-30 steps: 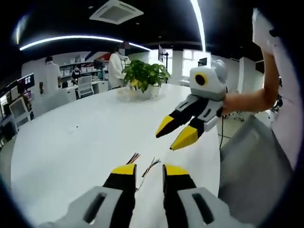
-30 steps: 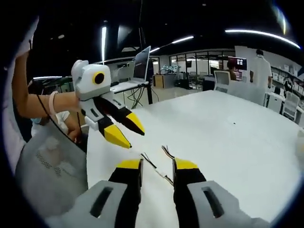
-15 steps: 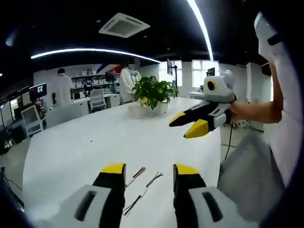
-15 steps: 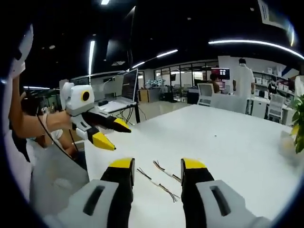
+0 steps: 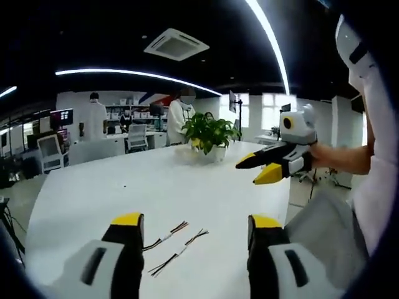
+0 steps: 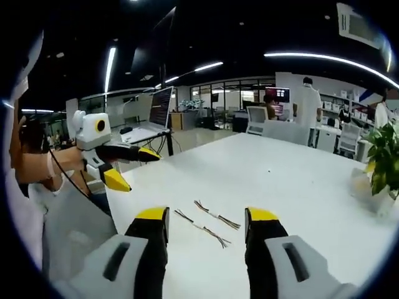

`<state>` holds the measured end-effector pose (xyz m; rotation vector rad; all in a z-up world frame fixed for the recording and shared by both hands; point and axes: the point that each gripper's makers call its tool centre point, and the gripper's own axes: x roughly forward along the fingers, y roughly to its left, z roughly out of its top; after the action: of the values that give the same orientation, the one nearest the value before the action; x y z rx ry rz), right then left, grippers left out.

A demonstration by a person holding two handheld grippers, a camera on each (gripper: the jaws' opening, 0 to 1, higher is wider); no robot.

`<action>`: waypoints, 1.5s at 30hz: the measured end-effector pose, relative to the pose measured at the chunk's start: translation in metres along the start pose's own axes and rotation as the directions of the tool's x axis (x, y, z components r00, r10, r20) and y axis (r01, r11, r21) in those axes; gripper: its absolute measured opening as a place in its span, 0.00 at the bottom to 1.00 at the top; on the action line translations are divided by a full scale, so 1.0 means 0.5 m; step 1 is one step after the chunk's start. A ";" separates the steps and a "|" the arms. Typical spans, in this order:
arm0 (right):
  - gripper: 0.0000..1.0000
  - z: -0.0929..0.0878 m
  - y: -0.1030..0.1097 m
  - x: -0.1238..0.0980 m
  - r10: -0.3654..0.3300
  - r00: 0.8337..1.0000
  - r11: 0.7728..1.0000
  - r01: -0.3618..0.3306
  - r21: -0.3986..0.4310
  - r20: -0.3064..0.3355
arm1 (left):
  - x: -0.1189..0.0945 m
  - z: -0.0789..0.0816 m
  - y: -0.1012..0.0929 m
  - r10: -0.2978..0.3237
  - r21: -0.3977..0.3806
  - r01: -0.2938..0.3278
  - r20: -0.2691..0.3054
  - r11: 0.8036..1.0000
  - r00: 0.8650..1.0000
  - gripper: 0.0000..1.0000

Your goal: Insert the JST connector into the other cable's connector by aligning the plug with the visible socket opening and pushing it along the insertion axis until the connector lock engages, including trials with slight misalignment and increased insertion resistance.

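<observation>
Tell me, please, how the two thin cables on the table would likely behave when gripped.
The cables look like thin loose wires, so probably floppy, sagging beyond the jaws. Lying flat on the smooth white table, they'd likely slide when nudged. Probably very light.

White table [image 5: 124,187], yellow-tipped black claw [image 5: 194,223]

Bright ceiling light strips [image 5: 268,37], dim ceiling, fisheye-warped edges.

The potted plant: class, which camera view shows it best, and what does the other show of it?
The left gripper view: the whole potted plant stands at the far end of the white table, leaves and pot visible. In the right gripper view it sits at the right edge, partly cut off.
</observation>
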<state>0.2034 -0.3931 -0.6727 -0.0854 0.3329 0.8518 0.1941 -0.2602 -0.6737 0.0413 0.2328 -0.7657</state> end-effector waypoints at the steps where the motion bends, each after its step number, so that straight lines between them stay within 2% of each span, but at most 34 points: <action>1: 0.50 -0.001 0.000 -0.002 -0.003 1.000 1.000 0.003 0.005 0.001 | -0.002 -0.001 -0.002 -0.001 -0.011 0.001 0.002 1.000 1.000 0.72; 4: 0.55 -0.013 -0.001 -0.019 -0.033 0.999 0.999 0.034 0.026 -0.008 | -0.011 -0.014 -0.014 -0.017 -0.049 0.016 -0.025 0.999 1.000 0.72; 7: 0.60 -0.023 0.001 -0.030 -0.057 0.998 0.998 0.057 0.038 -0.019 | -0.019 -0.017 -0.019 -0.014 -0.051 0.012 -0.021 0.999 1.000 0.74; 10: 0.63 -0.033 -0.003 -0.040 -0.106 0.994 0.994 0.106 0.011 -0.018 | -0.028 -0.025 -0.029 -0.005 -0.009 0.004 -0.041 1.000 0.999 0.73; 13: 0.68 -0.030 0.010 -0.048 -0.109 0.994 0.991 0.107 0.079 0.021 | -0.037 -0.030 -0.039 -0.008 -0.024 0.007 -0.038 1.000 0.999 0.74; 17: 0.76 -0.038 0.027 -0.052 -0.108 0.994 0.991 0.108 0.084 -0.004 | -0.047 -0.030 -0.052 -0.022 -0.077 0.022 -0.008 0.997 1.000 0.84; 22: 0.83 -0.046 0.044 -0.055 -0.104 0.994 0.990 0.106 0.090 -0.027 | -0.063 -0.020 -0.067 -0.017 -0.085 0.020 0.036 0.996 0.999 0.99; 26: 0.86 -0.054 0.058 -0.057 -0.098 0.994 0.989 0.102 0.112 -0.041 | -0.076 -0.026 -0.073 -0.019 -0.106 0.022 0.031 0.994 0.999 0.99; 30: 0.90 -0.060 0.063 -0.059 -0.106 0.993 0.985 0.112 0.134 -0.049 | -0.090 -0.047 -0.067 -0.002 -0.145 0.004 0.012 0.989 1.000 0.99; 35: 0.99 -0.069 0.059 -0.060 -0.129 0.990 0.979 0.137 0.149 -0.061 | -0.098 -0.061 -0.056 0.022 -0.141 -0.026 -0.029 0.990 0.999 0.99; 38: 1.00 -0.079 0.062 -0.058 -0.125 0.989 0.977 0.138 0.166 -0.082 | -0.102 -0.059 -0.043 0.050 -0.147 -0.054 -0.035 0.988 0.998 0.99; 40: 1.00 -0.093 0.058 -0.057 -0.138 0.984 0.968 0.157 0.194 -0.109 | -0.108 -0.067 -0.030 0.077 -0.179 -0.088 -0.065 0.980 0.995 0.99; 45: 1.00 -0.122 0.067 -0.047 -0.124 0.981 0.967 0.154 0.205 -0.152 | -0.110 -0.065 -0.023 0.076 -0.173 -0.085 -0.055 0.981 0.996 0.99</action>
<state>0.1485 -0.4007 -0.7208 0.0346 0.5414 0.6670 0.1415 -0.2269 -0.6926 -0.0969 0.3419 -0.6615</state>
